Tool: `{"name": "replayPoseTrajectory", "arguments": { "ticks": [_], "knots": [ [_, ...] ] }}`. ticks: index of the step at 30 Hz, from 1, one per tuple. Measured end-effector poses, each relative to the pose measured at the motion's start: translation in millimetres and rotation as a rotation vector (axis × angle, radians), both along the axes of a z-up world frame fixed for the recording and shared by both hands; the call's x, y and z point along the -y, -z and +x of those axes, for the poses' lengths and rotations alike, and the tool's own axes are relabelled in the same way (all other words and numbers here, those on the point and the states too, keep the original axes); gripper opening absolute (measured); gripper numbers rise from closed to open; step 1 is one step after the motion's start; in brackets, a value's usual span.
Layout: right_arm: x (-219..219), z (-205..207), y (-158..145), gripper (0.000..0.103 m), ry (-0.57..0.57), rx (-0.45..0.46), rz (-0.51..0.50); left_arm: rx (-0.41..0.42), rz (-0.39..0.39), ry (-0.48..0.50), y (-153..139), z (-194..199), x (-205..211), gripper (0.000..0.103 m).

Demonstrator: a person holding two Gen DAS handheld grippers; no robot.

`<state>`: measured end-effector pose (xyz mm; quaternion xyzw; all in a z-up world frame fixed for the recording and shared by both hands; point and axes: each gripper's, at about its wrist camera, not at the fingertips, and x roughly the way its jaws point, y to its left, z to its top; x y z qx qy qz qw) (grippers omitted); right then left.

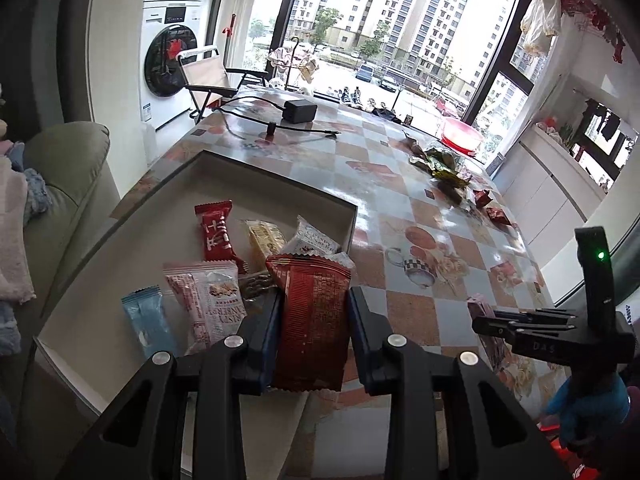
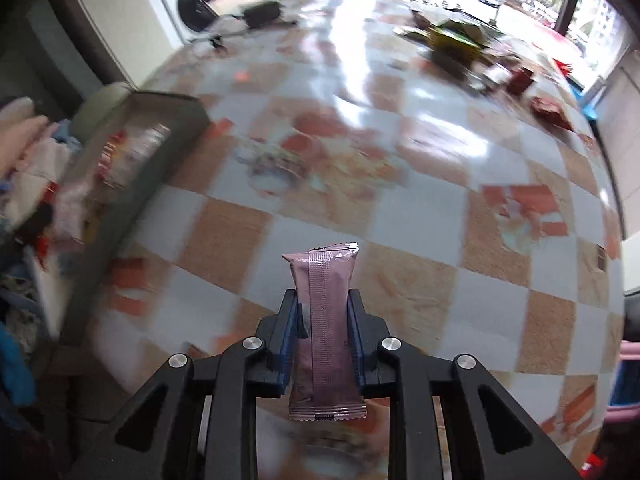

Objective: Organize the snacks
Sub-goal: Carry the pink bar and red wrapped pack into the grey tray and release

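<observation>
My left gripper [image 1: 314, 300] is shut on a dark red snack packet [image 1: 312, 320], held over the near right corner of a shallow box [image 1: 280, 178]. The box holds several packets: a red one [image 1: 218, 232], a pink-white one [image 1: 210, 300], a light blue one [image 1: 148, 322], a yellow one [image 1: 264, 238] and a white one [image 1: 314, 240]. My right gripper [image 2: 322, 300] is shut on a mauve stick packet [image 2: 326, 320], held above the checked tablecloth [image 2: 400, 220]. It also shows at the right of the left wrist view [image 1: 486, 312]. The box [image 2: 160, 136] lies to its left.
Loose snacks lie at the table's far right: green wrappers [image 1: 436, 162] and small red packets [image 1: 496, 214]. A red bowl [image 1: 460, 136] sits beyond them. A black power adapter [image 1: 300, 110] with its cable lies at the far end. A sofa [image 1: 68, 184] stands left.
</observation>
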<state>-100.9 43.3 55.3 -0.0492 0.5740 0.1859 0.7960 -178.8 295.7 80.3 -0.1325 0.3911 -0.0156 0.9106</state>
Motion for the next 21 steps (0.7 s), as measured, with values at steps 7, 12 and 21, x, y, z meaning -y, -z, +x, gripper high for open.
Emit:
{"name": "replayPoseTrajectory", "arguments": {
  "ticks": [7, 12, 21],
  "knots": [
    [-91, 11, -40, 0.025, -0.141, 0.019, 0.164, -0.016, 0.022, -0.111, -1, 0, -47, 0.035],
    [-175, 20, -44, 0.025, -0.234, 0.019, 0.192, -0.073, 0.038, -0.152, 14, 4, -63, 0.038],
    [-213, 7, -22, 0.081, -0.327, 0.1, -0.08, -0.09, 0.093, -0.155, 35, -1, -64, 0.089]
  ]
}}
